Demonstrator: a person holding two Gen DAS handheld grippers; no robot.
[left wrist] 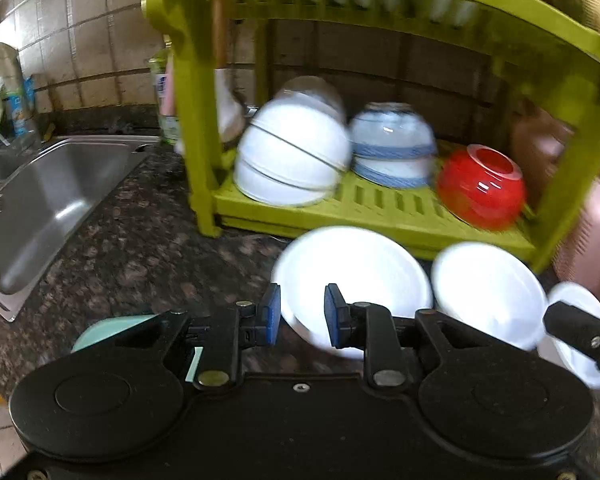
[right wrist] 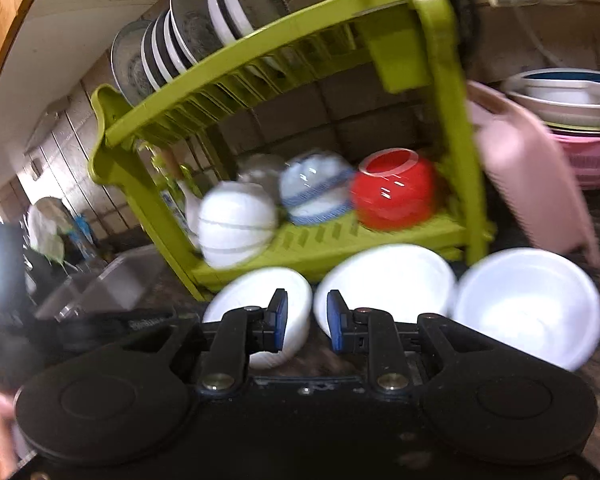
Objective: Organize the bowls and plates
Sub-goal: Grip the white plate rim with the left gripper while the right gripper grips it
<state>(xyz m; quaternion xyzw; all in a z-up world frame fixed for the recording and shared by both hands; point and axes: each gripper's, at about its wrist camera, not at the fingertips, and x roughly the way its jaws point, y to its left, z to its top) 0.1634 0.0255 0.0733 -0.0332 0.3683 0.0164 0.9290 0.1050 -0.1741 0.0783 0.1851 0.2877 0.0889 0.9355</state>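
Three white bowls stand in a row on the dark stone counter in front of a green two-tier rack [left wrist: 204,128]. The left wrist view shows them as left bowl [left wrist: 360,268], middle bowl [left wrist: 488,292] and right bowl [left wrist: 580,300]. My left gripper [left wrist: 302,316] is open, and the left bowl's near rim lies between its blue pads. My right gripper [right wrist: 306,320] is open too, low over the gap between the left bowl [right wrist: 260,292] and the middle bowl [right wrist: 388,280]. The lower tier holds upturned white bowls [left wrist: 292,152], blue-banded bowls [left wrist: 392,144] and a red bowl [left wrist: 480,188]. Plates [right wrist: 188,36] stand in the upper tier.
A steel sink [left wrist: 52,200] lies left of the rack, with bottles [left wrist: 16,92] behind it. A pink board [right wrist: 528,176] leans on the rack's right side, beside stacked basins [right wrist: 572,100] on a pink basket [right wrist: 592,156]. A teal flat item [left wrist: 112,332] lies under my left gripper.
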